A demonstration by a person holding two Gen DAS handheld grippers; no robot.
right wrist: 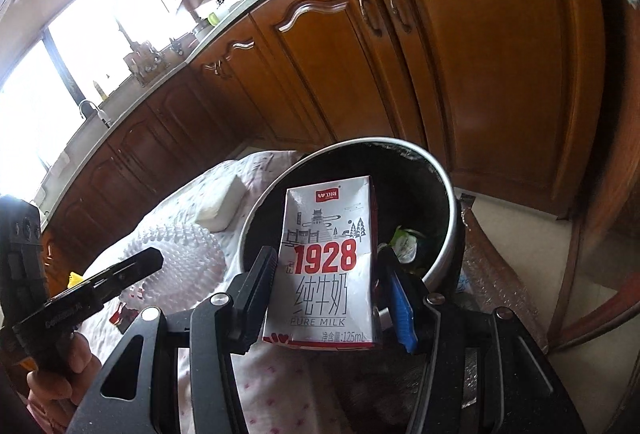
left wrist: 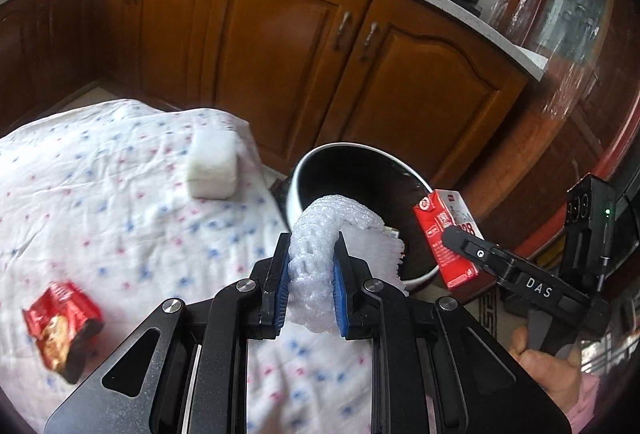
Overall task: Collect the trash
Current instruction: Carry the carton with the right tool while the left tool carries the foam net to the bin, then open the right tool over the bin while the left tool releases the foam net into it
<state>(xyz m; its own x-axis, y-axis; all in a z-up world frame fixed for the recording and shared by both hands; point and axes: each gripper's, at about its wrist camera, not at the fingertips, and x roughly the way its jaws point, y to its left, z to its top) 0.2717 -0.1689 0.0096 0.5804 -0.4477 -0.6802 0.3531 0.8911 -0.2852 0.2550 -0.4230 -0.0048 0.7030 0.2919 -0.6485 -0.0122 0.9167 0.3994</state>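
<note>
The left gripper (left wrist: 310, 288) pinches a white foam fruit net (left wrist: 320, 234) between its blue pads, and the net's free end arches forward over the rim of the trash bin (left wrist: 296, 190), which stands just ahead of the gripper and slightly to its right. The right gripper (right wrist: 328, 286) is clamped on a small milk carton (right wrist: 326, 262) (red and white, printed "1928 PURE MILK"), held upright between its fingers with the bin's dark opening directly beyond it; some wrappers already lie inside the bin. Seen from the left gripper, the carton (left wrist: 448, 234) hangs at the bin's right edge. On the cloth-covered surface (left wrist: 120, 202) to the left of the left gripper lie a crumpled red snack wrapper (left wrist: 62, 326), near and low, and a white sponge block (left wrist: 212, 170) further ahead.
</note>
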